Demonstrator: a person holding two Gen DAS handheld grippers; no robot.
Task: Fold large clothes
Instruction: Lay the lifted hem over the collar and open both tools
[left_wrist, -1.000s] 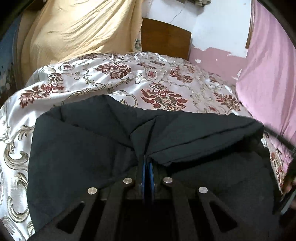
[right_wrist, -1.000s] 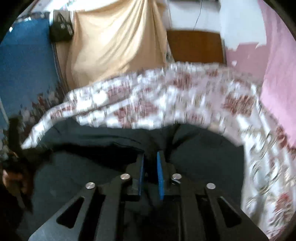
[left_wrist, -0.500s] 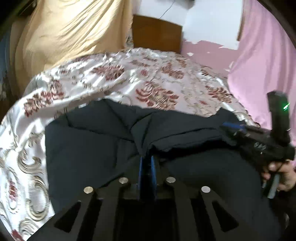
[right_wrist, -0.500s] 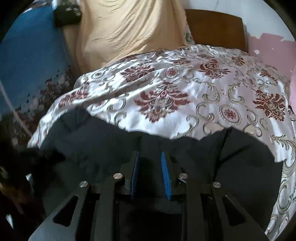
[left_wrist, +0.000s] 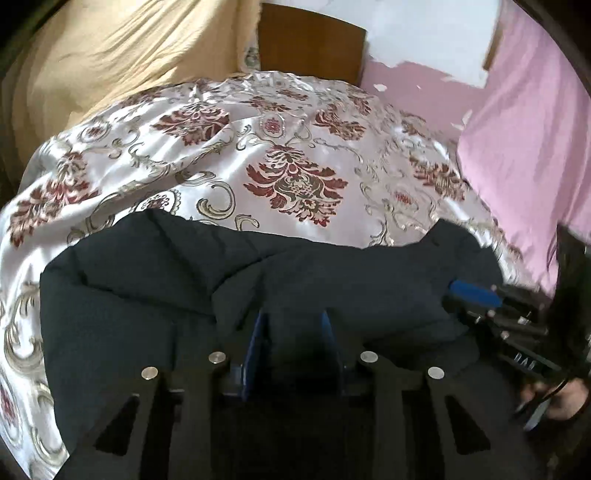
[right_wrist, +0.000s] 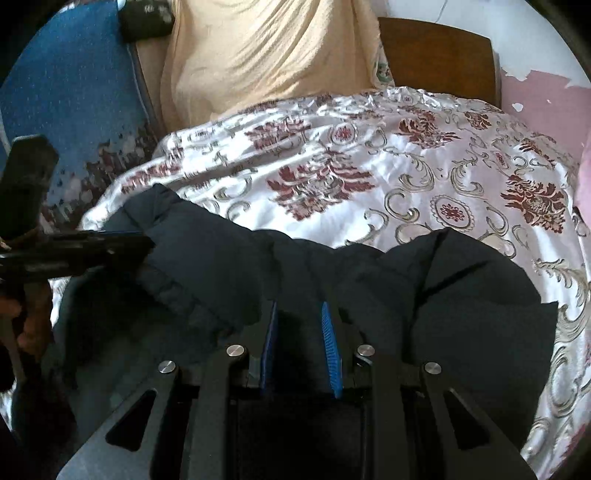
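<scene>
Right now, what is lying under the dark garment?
The dark garment lies on the floral satin bedspread, which shows around its far edge and sides. What is beneath its folded layers is covered and cannot be seen.

— What does your left wrist view show you?

— Your left gripper (left_wrist: 293, 325) sits low over a dark garment (left_wrist: 147, 295), its blue pads (left_wrist: 255, 350) spread apart with black cloth between them.

— And the garment?

— It lies bunched in folds on the floral satin bedspread (left_wrist: 295, 147), covering the near part of the bed.

— Do you see your other tool?

— Yes, the right gripper (left_wrist: 476, 291) is at the right edge, blurred, its blue tip touching the garment's right side. Whether it is clamped, you cannot tell here. A pink curtain (left_wrist: 535, 147) hangs beyond it, a yellow cloth (left_wrist: 129, 55) far left.
</scene>
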